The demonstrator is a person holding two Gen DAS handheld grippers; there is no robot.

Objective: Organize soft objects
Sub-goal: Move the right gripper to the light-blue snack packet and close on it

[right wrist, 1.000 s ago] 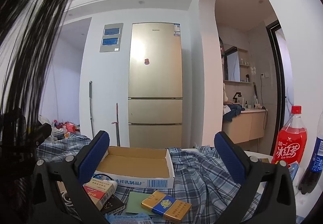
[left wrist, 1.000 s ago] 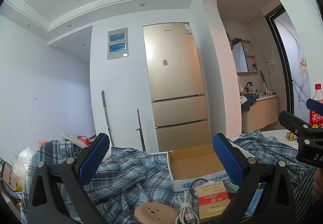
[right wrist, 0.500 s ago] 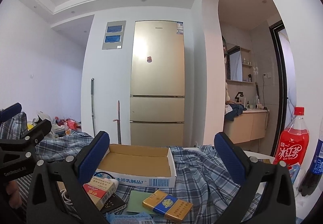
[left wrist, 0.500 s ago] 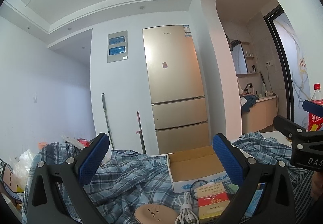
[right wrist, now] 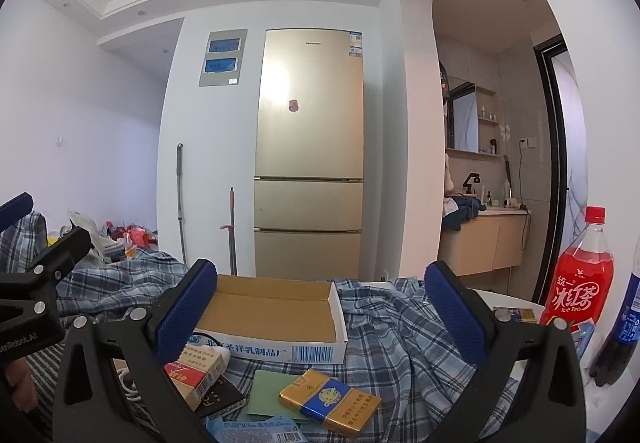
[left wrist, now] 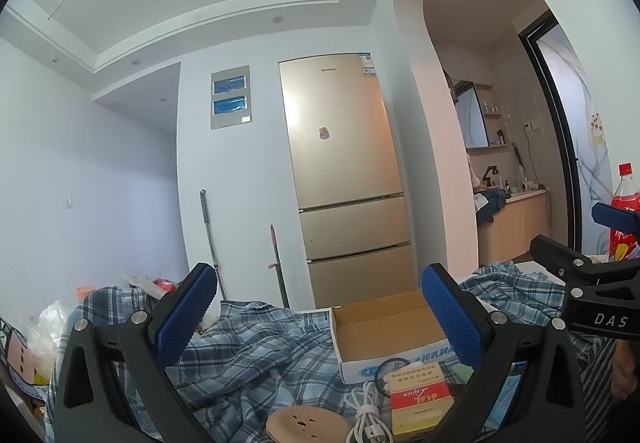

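Plaid cloth (right wrist: 400,339) lay rumpled around the open cardboard box (right wrist: 276,313), spreading to both its sides. Left tool (left wrist: 320,317) and right tool (right wrist: 322,309) hovered before the box, both spread wide, gripping nothing.

blue-plaid shirt (right wrist: 400,327), gold fridge (right wrist: 310,147) — red bottle (right wrist: 580,275)

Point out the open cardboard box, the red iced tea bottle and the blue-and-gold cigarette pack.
open cardboard box (right wrist: 276,317): right wrist view, brown inside floor.
red iced tea bottle (right wrist: 578,279): right wrist view, red body above the label.
blue-and-gold cigarette pack (right wrist: 330,401): right wrist view, blue top face.
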